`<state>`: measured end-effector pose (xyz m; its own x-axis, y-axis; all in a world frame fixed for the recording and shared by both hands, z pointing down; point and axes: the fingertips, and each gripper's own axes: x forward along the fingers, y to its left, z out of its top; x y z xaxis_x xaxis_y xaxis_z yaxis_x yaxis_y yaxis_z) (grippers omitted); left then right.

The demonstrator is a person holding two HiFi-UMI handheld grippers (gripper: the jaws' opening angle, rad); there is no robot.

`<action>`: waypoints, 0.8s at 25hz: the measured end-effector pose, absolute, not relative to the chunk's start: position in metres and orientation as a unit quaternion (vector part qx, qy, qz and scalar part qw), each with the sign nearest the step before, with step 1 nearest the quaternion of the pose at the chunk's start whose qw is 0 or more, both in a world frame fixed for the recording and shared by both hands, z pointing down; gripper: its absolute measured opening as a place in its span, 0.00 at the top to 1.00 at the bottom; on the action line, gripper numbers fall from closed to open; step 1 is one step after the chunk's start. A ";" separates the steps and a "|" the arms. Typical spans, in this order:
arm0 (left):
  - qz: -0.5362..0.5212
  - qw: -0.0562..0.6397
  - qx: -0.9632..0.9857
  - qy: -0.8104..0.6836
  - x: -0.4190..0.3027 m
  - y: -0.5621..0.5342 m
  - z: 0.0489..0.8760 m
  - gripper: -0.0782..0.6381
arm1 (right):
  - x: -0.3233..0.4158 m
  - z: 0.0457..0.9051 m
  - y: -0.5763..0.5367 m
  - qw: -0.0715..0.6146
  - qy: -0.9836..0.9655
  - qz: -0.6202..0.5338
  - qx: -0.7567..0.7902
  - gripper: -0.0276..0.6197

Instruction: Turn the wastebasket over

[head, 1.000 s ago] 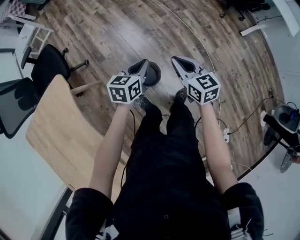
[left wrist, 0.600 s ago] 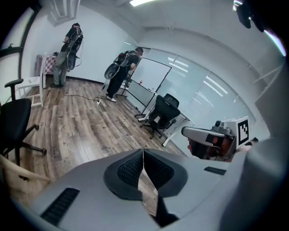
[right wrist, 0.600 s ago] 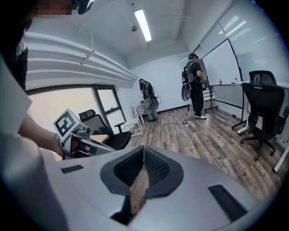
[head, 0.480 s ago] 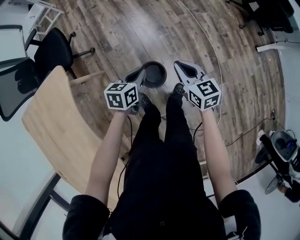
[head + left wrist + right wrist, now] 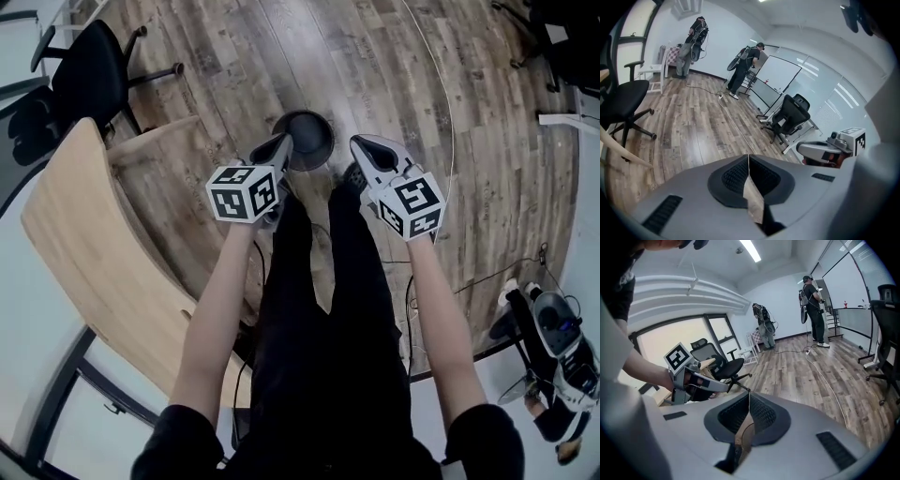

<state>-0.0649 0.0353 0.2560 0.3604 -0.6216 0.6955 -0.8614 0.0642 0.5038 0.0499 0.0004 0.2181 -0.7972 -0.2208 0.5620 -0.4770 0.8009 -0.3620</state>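
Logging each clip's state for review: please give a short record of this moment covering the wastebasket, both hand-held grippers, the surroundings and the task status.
wastebasket: dark, round, standing on the wood floor; looks mouth-up
left hand-held gripper: jaws together, nothing between them; tip at the wastebasket's left rim, contact unclear
right hand-held gripper: jaws together, nothing between them; to the right of the wastebasket, apart from it
surroundings: wooden table and black chair on the left
task status: wastebasket not yet turned over

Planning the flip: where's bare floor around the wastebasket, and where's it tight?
Bare floor beyond the wastebasket and rightward to the white cable. Tight nearside: left claw, right claw, the person's legs. Table and chair crowd the left.
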 end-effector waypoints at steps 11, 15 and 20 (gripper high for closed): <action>0.130 0.525 0.603 -0.587 -0.096 0.035 0.396 0.86 | 0.038 0.330 0.000 0.281 -0.911 0.264 0.145 0.91; 0.112 0.548 0.582 -0.591 -0.097 0.035 0.438 0.86 | 0.040 0.365 0.002 0.291 -0.906 0.274 0.139 0.91; 0.081 0.574 0.574 -0.578 -0.086 0.033 0.482 0.86 | 0.040 0.404 0.007 0.303 -0.903 0.277 0.122 0.91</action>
